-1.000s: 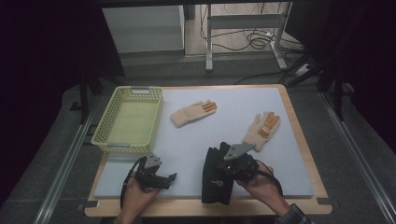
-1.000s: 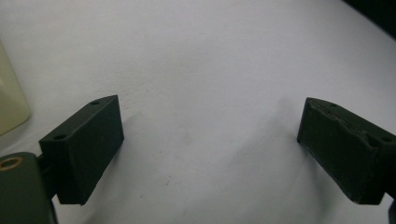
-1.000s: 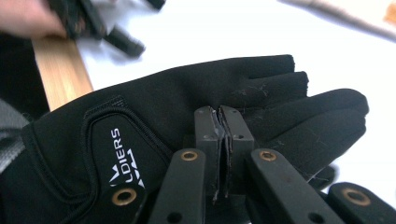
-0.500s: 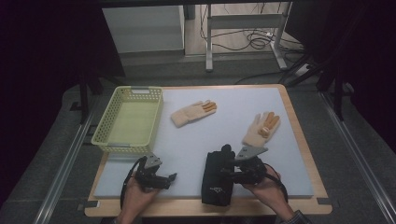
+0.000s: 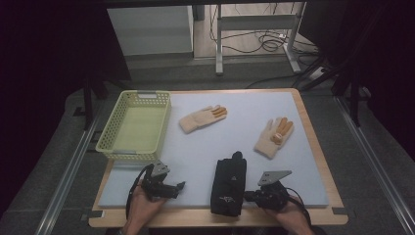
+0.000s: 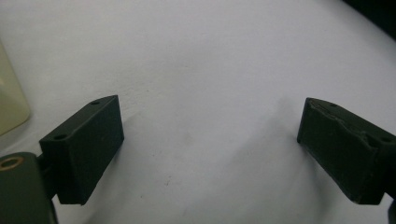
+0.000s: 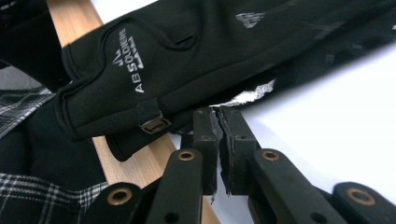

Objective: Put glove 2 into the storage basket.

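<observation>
A black glove [image 5: 229, 183] marked "AB SOLDIERS" [image 7: 187, 60] lies flat near the table's front edge, its cuff over the wooden rim. My right gripper [image 5: 247, 196] sits just right of it, low at the front. Its jaws have just been closing and now stand shut pad against pad [image 7: 218, 116], tips at the glove's edge, with nothing seen between them. My left gripper [image 5: 179, 187] rests at the front left, open [image 6: 210, 149] over bare white mat. Two tan gloves with orange fingertips lie farther back, one in the middle [image 5: 201, 118], one to the right [image 5: 274, 137].
A pale yellow mesh basket [image 5: 108, 142] stands on the table's left side. The white mat [image 5: 195, 152] covers a wooden table whose rim [image 5: 313, 147] shows at the right and front. A plaid sleeve [image 7: 42, 191] shows beside the black glove.
My right gripper has come off the top of the black glove and dropped toward the front right corner. The glove now lies flat and longer. The left gripper has stayed put.
</observation>
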